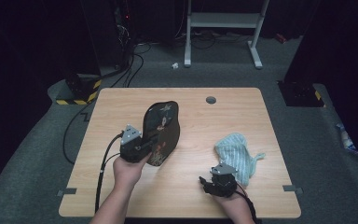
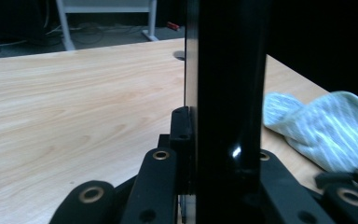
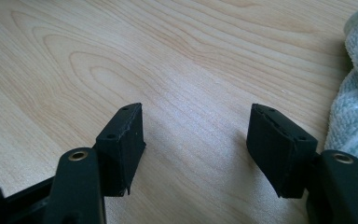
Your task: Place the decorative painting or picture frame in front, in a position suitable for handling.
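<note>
Left gripper [image 1: 142, 148] stands over the counter [image 1: 121, 105] with its jaws clamped on a black decorated tray [image 1: 161, 133], which we find held on edge (a floral pattern faces us). Right gripper [image 3: 196, 144] rests low near the counter's front edge, jaws apart with nothing between them, just beside a crumpled pale blue-green towel [image 1: 235, 151].

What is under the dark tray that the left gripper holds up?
The tray stands on edge, clamped in the left gripper. Under it shows bare table and its shadow. The strip right behind its lower edge is covered. The cloth lies apart, near the right gripper.
</note>
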Tool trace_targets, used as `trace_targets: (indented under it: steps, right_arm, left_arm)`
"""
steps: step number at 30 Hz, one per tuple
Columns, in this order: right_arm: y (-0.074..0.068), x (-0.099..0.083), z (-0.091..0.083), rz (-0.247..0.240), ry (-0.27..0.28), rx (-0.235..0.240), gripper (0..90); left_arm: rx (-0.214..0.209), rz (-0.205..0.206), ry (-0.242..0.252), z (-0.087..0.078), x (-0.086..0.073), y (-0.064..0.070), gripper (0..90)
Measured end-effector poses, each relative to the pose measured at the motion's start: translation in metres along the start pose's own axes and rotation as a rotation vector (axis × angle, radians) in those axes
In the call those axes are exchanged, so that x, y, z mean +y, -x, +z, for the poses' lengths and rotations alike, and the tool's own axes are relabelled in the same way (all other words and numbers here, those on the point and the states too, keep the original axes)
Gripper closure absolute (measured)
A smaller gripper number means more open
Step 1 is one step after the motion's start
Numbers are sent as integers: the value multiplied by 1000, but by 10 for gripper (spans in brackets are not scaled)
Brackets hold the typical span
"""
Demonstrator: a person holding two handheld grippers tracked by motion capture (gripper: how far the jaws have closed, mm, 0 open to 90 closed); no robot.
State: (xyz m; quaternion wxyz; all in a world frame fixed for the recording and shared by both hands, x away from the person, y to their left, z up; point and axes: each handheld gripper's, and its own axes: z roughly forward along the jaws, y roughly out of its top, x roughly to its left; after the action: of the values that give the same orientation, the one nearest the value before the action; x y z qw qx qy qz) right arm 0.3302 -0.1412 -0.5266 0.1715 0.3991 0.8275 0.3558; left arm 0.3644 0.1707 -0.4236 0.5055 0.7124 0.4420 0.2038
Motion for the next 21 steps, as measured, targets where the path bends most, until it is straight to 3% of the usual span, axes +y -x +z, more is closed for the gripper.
trace_targets:
  steps: [7,14,21]
  right_arm:
    - [0,0,0,-10,2,-1,362]
    - [1,0,0,-12,2,-1,361]
    - [1,0,0,-22,5,-3,361]
  left_arm:
    - [-25,17,6,0,-9,19,808]
    - [-47,11,25,-4,-14,28,808]
    - [-66,28,11,1,-19,36,808]
